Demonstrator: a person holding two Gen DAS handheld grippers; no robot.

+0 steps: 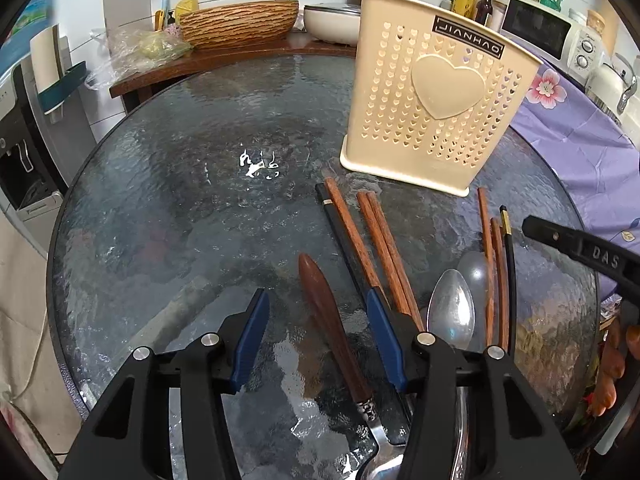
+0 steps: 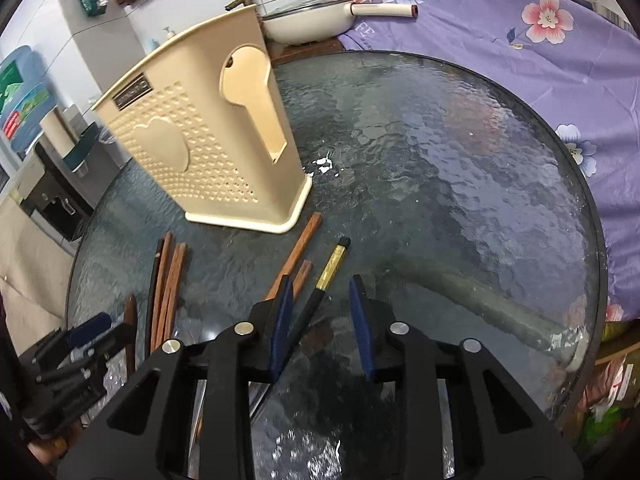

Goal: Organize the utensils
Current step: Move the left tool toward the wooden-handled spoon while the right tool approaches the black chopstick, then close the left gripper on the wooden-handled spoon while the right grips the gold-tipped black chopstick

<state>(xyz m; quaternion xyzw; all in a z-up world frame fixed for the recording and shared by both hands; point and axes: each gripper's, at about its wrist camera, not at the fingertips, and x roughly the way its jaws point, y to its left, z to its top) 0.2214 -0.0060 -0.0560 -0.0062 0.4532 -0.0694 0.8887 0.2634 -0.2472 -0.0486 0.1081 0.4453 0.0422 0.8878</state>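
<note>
Two grippers hang over the round glass table [image 1: 168, 184], and we judge that neither has a firm hold yet. The left gripper [image 1: 316, 336] stands partly open, with the wooden-handled spoon [image 1: 328, 320] lying between its pads but touching neither. The right gripper [image 2: 320, 320] is narrower, astride the black chopstick with the gold band [image 2: 320, 292]; the stick lies against the left pad, the right pad stands clear, so we call it open.

We expect the chopsticks to be light, stiff and thin, apt to roll or slide on the slick glass; a pinch near the middle should keep one from tipping. The spoon is heavier at its metal bowl, so we would take the wooden handle close to the collar.

Just ahead of both grippers stands the beige utensil holder [image 1: 432, 96], upright. Loose wooden chopsticks [image 1: 384, 248] and a steel spoon [image 1: 450, 308] crowd beside the left pads and could get nudged.
</note>
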